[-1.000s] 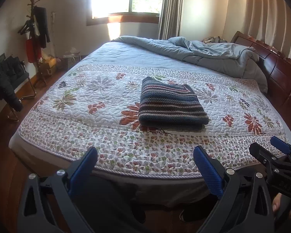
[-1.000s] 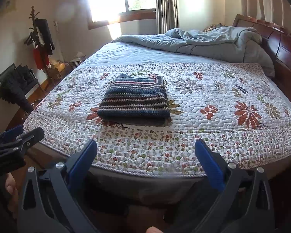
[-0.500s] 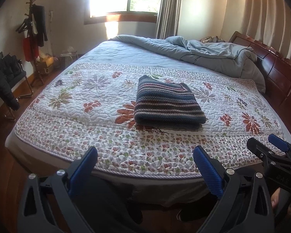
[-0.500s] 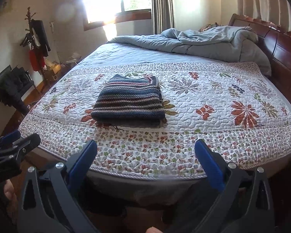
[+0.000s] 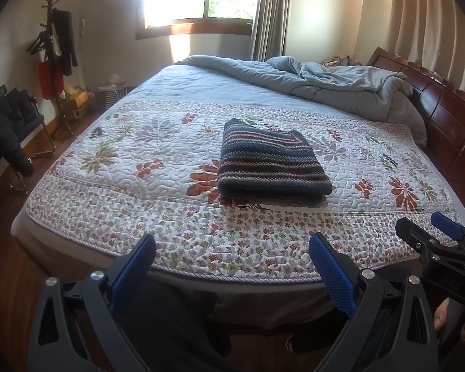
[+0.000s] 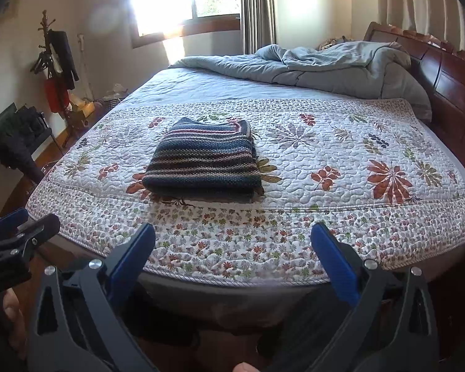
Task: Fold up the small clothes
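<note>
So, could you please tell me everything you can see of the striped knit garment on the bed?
The striped knit garment is folded into a neat, thick rectangle, several layers deep, with the rounded fold edge facing the cameras. It looks like chunky wool in dark blue with thin pink, cream and grey stripes running crosswise. It lies flat on the floral quilt, roughly mid-bed, well short of the rumpled grey duvet. Nothing but the quilt touches it; both tools are open and clear of it.

Both grippers look the same: left gripper (image 5: 232, 266) and right gripper (image 6: 232, 257) are black plastic frames with triangular cutouts, silver screws (image 5: 97, 275) at the pivots, and ribbed blue pads (image 5: 333, 274) lining the fingers. Faint embossed lettering shows on the right one's side. The person wears dark trousers (image 5: 170, 325).
</note>
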Tool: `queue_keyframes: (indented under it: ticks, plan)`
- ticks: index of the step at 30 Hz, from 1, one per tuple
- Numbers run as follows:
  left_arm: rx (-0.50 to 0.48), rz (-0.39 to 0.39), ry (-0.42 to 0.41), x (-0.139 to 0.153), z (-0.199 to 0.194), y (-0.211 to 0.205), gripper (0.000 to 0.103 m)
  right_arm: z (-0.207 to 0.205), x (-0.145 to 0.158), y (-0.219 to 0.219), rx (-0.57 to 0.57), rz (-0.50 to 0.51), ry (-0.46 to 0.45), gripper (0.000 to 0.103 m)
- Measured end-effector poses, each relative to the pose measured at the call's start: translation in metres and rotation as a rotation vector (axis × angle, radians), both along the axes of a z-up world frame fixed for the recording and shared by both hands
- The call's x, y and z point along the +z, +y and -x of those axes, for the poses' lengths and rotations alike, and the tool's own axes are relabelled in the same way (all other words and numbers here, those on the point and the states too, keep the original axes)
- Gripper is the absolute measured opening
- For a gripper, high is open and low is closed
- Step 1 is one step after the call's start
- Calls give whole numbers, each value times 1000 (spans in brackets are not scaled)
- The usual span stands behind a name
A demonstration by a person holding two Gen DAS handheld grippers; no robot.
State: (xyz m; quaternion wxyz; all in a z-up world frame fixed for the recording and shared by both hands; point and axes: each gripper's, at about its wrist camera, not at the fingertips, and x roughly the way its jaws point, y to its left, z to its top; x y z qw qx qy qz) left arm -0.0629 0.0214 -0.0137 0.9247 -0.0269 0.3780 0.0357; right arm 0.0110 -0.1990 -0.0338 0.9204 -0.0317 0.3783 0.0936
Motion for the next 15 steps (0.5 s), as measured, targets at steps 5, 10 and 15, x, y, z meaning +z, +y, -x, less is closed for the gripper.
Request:
queue_keyframes:
  ticks: [5, 10, 15]
  plan:
    - [-5, -2, 4, 0, 1, -2, 99, -1, -1, -1, -3, -1, 2, 100]
    - [1, -9, 9, -1, 0, -2, 99, -1, -2, -1, -7, 1, 4, 100]
    - [2, -5, 9, -1, 1, -2, 99, -2, -1, -3, -10, 0, 1, 100]
